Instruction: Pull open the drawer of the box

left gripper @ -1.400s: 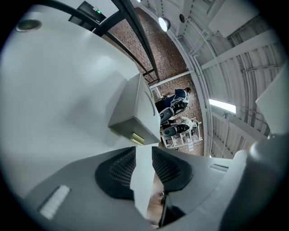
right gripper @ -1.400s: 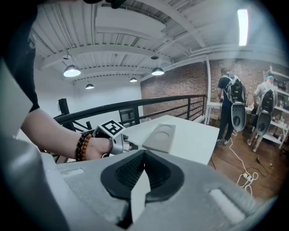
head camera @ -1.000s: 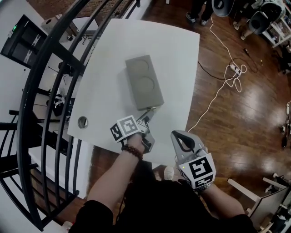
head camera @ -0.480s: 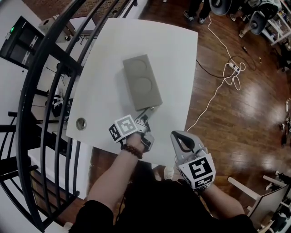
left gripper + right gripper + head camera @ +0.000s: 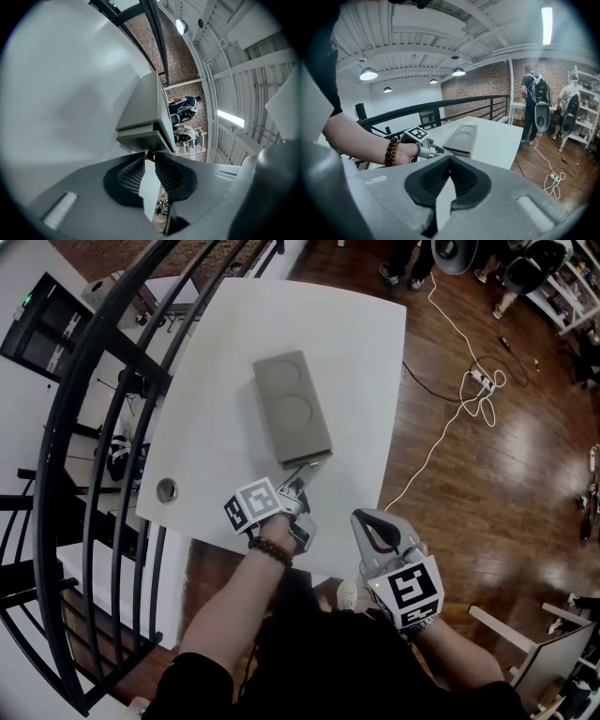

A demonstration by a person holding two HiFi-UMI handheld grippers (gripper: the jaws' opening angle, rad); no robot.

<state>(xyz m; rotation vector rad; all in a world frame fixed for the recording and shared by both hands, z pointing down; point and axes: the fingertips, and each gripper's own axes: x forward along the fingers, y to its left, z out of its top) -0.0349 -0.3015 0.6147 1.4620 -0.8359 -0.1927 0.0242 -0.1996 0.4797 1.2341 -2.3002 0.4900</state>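
The jaws of the left gripper (image 5: 149, 159) have just been closing, and their ribbed tips now clamp the small brass-coloured knob (image 5: 150, 154) between them. This knob sits on the front of the grey drawer (image 5: 139, 138), at the near end of the long grey box with two round hollows in its lid (image 5: 292, 409). The box lies flat near the middle of the white table with rounded corners (image 5: 225, 343). Its length points away from the person, a little slanted, and the drawer end is the nearer one. Between the drawer front and the near edge of the table there is only a short strip of surface, and the left gripper with its marker cube stands over that strip. White surface lies open along both long sides of the box, and its far end is well apart from the far edge. The right gripper (image 5: 450, 161) has its jaws together with nothing in them. It hangs just beside the near right corner of the table, over the brown wooden floor (image 5: 506, 484), apart from the box. A small round metal-rimmed hole (image 5: 167, 489) is near the left corner of the table. A black metal railing (image 5: 103, 343) runs close along the left edge. A white cable (image 5: 483, 390) lies on the floor at the right, and two persons (image 5: 533, 93) stand far behind the table.
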